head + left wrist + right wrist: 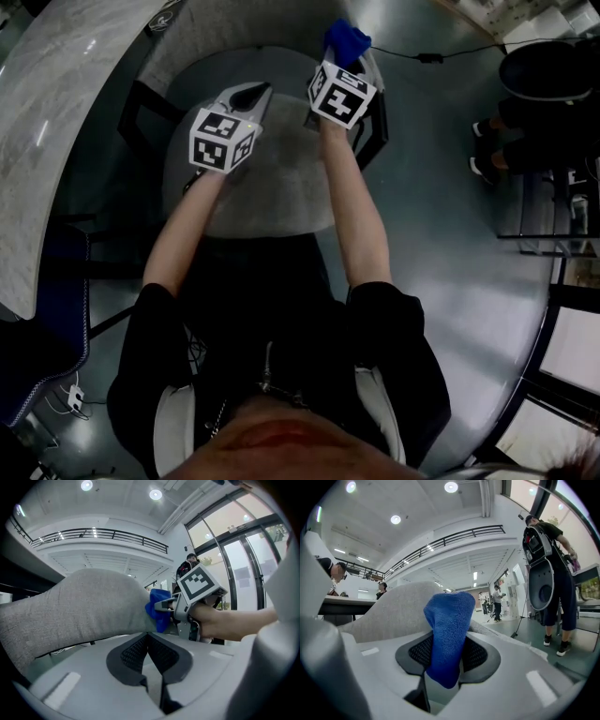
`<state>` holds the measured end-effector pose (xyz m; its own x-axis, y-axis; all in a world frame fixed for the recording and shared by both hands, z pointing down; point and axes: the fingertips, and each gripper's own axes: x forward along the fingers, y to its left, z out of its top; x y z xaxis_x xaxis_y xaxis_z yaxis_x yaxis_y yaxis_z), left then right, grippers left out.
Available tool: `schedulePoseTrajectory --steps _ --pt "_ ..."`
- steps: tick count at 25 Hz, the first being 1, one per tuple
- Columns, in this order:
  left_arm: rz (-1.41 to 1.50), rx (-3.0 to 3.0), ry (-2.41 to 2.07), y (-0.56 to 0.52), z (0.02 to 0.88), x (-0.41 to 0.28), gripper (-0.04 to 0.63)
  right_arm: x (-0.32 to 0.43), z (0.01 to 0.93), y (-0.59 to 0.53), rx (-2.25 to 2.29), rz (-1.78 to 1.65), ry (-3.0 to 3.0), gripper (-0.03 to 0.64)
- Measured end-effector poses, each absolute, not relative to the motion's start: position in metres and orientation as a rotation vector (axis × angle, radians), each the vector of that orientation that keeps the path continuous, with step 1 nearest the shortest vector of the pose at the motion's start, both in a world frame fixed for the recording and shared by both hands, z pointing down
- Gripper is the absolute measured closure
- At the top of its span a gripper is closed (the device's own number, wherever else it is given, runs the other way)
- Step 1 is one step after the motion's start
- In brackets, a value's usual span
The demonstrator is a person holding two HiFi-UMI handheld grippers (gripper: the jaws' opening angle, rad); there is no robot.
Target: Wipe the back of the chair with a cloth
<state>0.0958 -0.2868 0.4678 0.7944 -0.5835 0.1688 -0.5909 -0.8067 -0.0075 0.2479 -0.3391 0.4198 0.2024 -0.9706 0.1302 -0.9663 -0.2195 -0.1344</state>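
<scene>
The chair has a grey fabric seat point(272, 187) and a curved grey back point(202, 56). My right gripper point(339, 58) is shut on a blue cloth point(347, 39), which it holds at the right end of the back's top edge. In the right gripper view the cloth point(447, 625) stands up between the jaws, with the chair back point(393, 609) just behind it. My left gripper point(248, 97) hovers over the seat, shut with nothing in it. From the left gripper view the chair back point(79, 606) is on the left, and the cloth point(157, 609) touches its end.
A pale marble counter point(56, 122) curves along the left. Black chair arms point(141, 108) flank the seat. A person stands at the right point(530, 103), and a cable point(422, 56) lies on the grey floor. Other people stand in the hall point(553, 573).
</scene>
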Motion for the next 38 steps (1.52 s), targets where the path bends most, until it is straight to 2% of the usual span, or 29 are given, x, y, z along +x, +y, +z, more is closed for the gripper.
schedulePoseTrajectory --steps 5,8,16,25,32,38 --pt "0.259 2.922 -0.98 -0.286 0.467 0.093 0.584 0.245 0.418 -0.328 -2.389 -0.265 1.968 0.469" --pt "0.249 2.914 -1.019 -0.288 0.467 0.081 0.584 0.216 0.409 -0.335 -2.3 -0.148 2.112 0.469" --pt "0.235 2.852 -1.257 -0.305 0.462 0.013 0.584 0.078 0.385 -0.359 -1.839 0.098 2.625 0.468" --pt "0.258 2.705 -1.448 -0.304 0.482 -0.069 0.584 -0.072 0.436 -0.368 -1.201 0.006 3.119 0.469" --pt "0.289 2.655 -1.474 -0.299 0.498 -0.092 0.584 -0.112 0.457 -0.369 -0.98 -0.099 3.215 0.471" --pt "0.285 2.653 -1.463 -0.299 0.501 -0.092 0.584 -0.12 0.466 -0.381 -1.031 -0.111 3.233 0.471"
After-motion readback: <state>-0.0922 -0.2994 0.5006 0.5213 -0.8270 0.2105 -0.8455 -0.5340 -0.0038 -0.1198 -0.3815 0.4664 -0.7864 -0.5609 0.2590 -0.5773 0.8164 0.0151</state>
